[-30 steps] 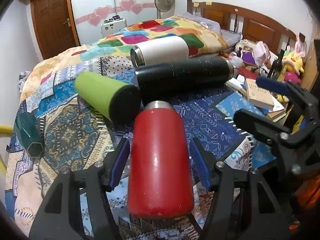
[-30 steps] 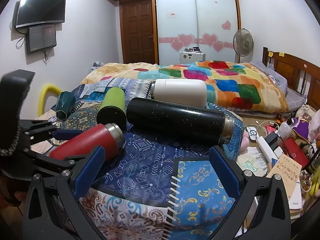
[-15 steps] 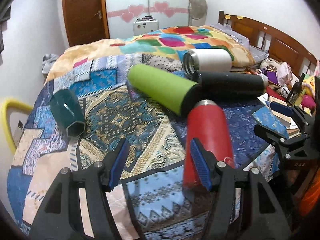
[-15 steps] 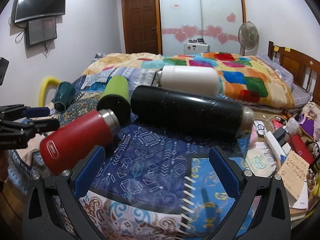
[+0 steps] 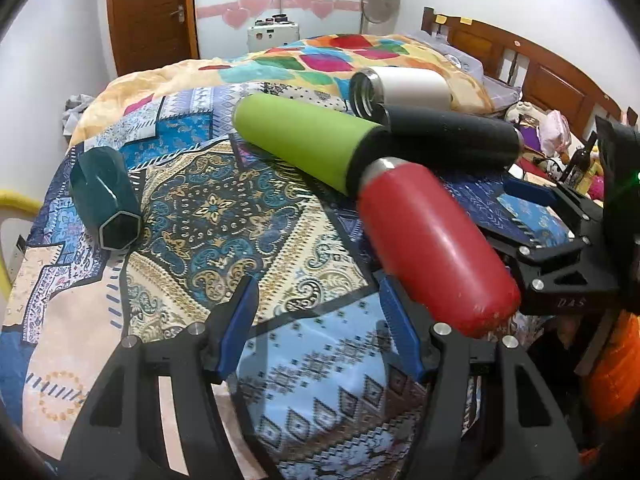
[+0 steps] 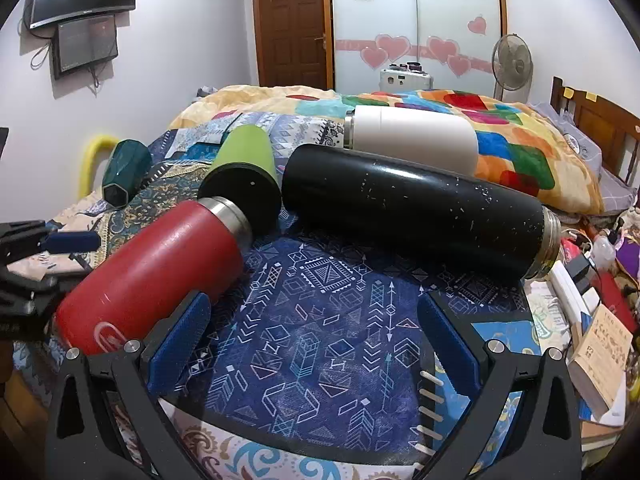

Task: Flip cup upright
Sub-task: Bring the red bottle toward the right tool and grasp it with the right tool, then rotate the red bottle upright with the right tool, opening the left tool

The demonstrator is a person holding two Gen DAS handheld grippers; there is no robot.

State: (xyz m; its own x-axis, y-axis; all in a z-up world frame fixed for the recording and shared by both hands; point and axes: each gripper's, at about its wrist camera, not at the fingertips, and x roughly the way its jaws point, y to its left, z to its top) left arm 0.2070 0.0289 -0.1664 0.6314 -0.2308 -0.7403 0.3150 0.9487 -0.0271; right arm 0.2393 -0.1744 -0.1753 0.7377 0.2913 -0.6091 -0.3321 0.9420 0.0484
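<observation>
Several cups lie on their sides on a patterned bedspread. A red flask (image 5: 432, 244) (image 6: 156, 268) lies nearest, just right of my open, empty left gripper (image 5: 316, 316). A green tumbler (image 5: 304, 142) (image 6: 244, 172), a black flask (image 5: 452, 140) (image 6: 416, 208) and a white cup (image 5: 404, 88) (image 6: 416, 140) lie behind it. A dark teal faceted cup (image 5: 106, 200) (image 6: 124, 176) lies apart at the left. My right gripper (image 6: 312, 340) is open and empty over the blue cloth, in front of the black flask.
The bedspread (image 5: 224, 216) drops off at the near edge. Books and clutter (image 6: 600, 340) lie to the right beside the bed. A wooden headboard (image 5: 540, 76) stands at the far right. A yellow rail (image 6: 94, 152) stands at the left edge.
My left gripper has swung left off the red flask, which was between its fingers a second ago and now lies to its right. My right gripper has moved closer to the flasks.
</observation>
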